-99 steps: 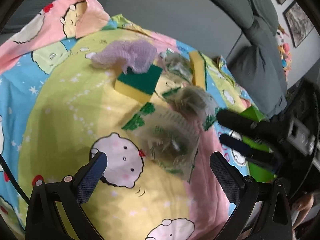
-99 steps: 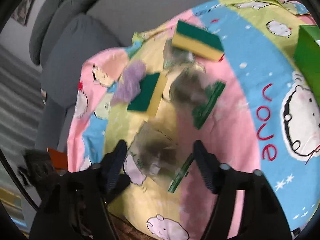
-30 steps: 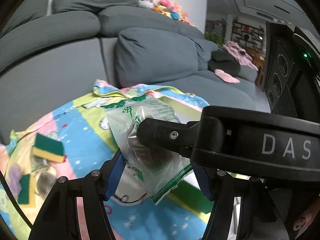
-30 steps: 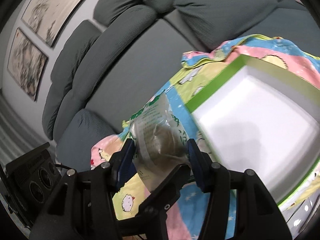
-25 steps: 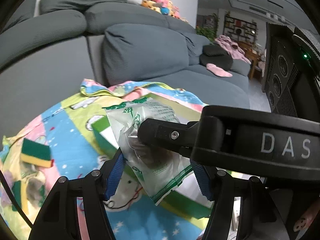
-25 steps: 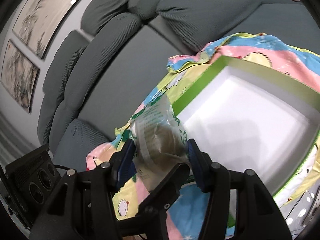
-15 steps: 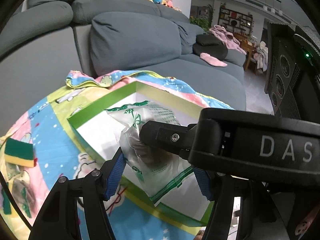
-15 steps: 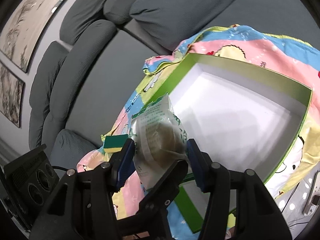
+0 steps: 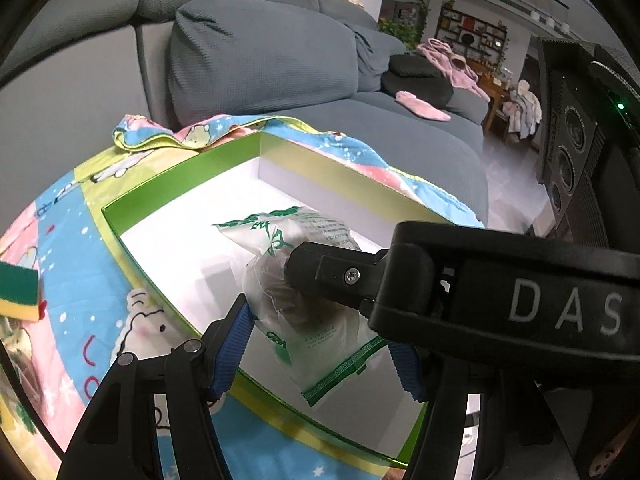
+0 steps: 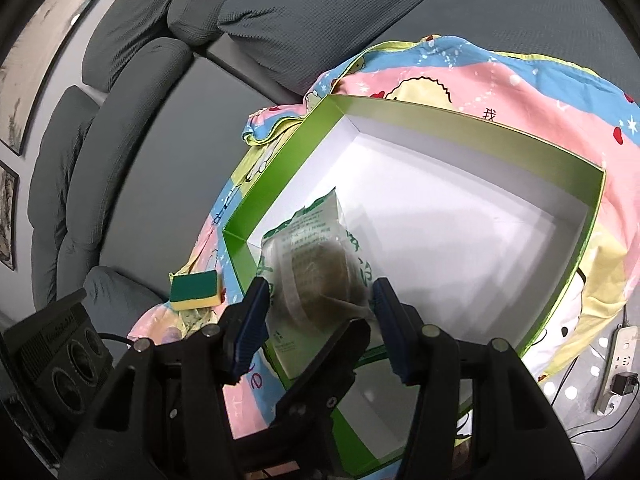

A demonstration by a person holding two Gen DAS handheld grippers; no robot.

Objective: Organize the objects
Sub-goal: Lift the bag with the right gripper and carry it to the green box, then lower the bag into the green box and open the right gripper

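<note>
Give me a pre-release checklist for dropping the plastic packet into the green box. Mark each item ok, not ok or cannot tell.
1. Left tongs grip the plastic packet: ok.
2. Right tongs grip the same packet: ok.
3. Packet is over the green box, inside its rim: ok.
4. White box floor under the packet is bare: ok.
5. Packet touches the box floor: cannot tell.
6. Yellow-green sponge lies outside the box, clear of the drop: ok.

Black tool (image 9: 320, 344), blue ribbed pads (image 9: 234, 344)
</note>
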